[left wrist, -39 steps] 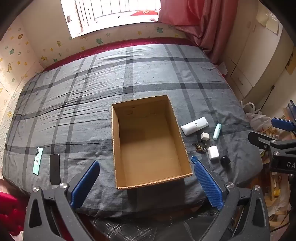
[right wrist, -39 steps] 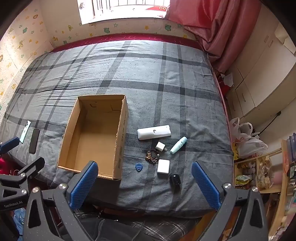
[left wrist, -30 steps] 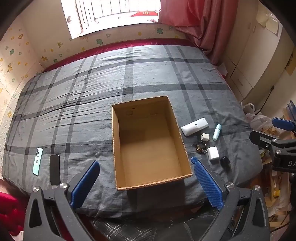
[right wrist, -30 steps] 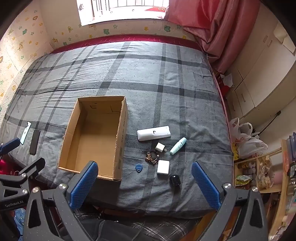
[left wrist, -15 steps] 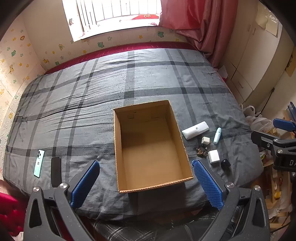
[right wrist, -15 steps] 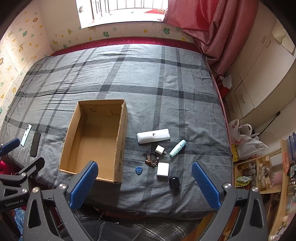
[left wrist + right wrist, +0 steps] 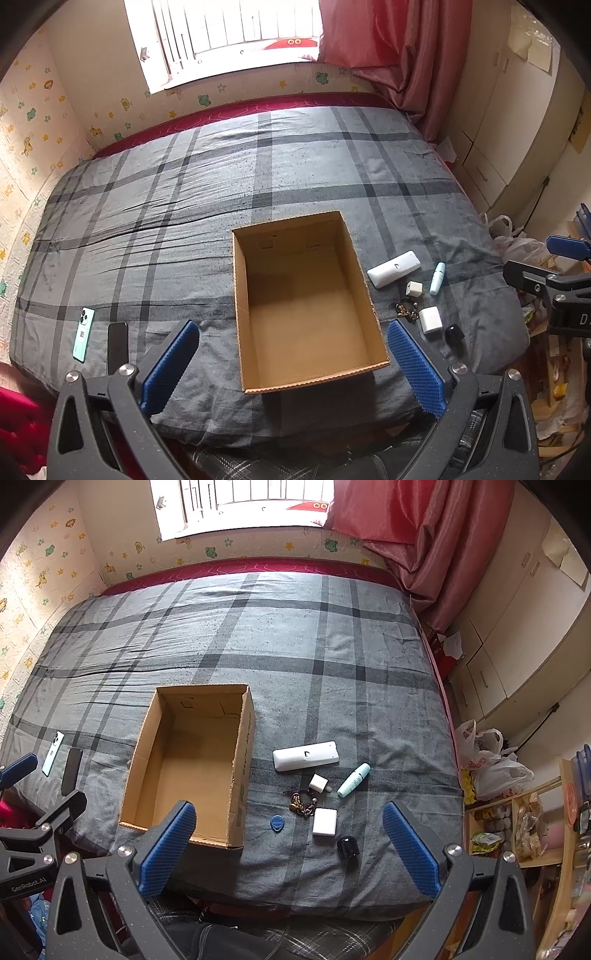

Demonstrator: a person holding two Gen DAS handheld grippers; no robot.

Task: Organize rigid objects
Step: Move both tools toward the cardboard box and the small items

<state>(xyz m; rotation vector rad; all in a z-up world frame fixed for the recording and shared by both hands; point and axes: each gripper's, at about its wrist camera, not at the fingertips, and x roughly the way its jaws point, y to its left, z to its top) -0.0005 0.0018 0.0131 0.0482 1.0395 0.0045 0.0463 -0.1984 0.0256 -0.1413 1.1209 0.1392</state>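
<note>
An empty cardboard box sits open on the grey plaid bed. To its right lie a white remote, a small white plug, a mint tube, a bunch of keys, a blue tag, a white square charger and a black round object. Left of the box lie a mint phone and a black phone. My left gripper and right gripper hang open above the bed's near edge, holding nothing.
The bed fills most of the room, with a window wall behind it. A red curtain and cream cupboards stand at the right. Plastic bags and a cluttered shelf sit right of the bed.
Both views have shifted slightly, so the bed and its objects sit lower in the frame and more of the window shows. Nothing on the bed has moved and both grippers stay open.
</note>
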